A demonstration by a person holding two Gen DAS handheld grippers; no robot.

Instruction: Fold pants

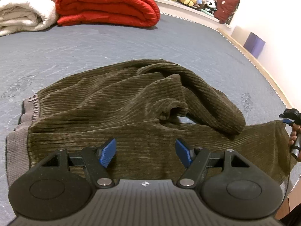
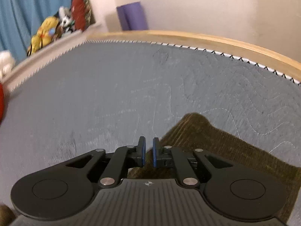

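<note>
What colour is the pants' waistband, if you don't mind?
Greyish-brown waistband, against olive ribbed pants; clearest in the left wrist view.

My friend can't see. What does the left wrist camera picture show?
Dark green corduroy pants lie rumpled on a grey mattress, one leg flopped over the other. The left gripper hovers open above them, and a folded red blanket sits behind.
</note>
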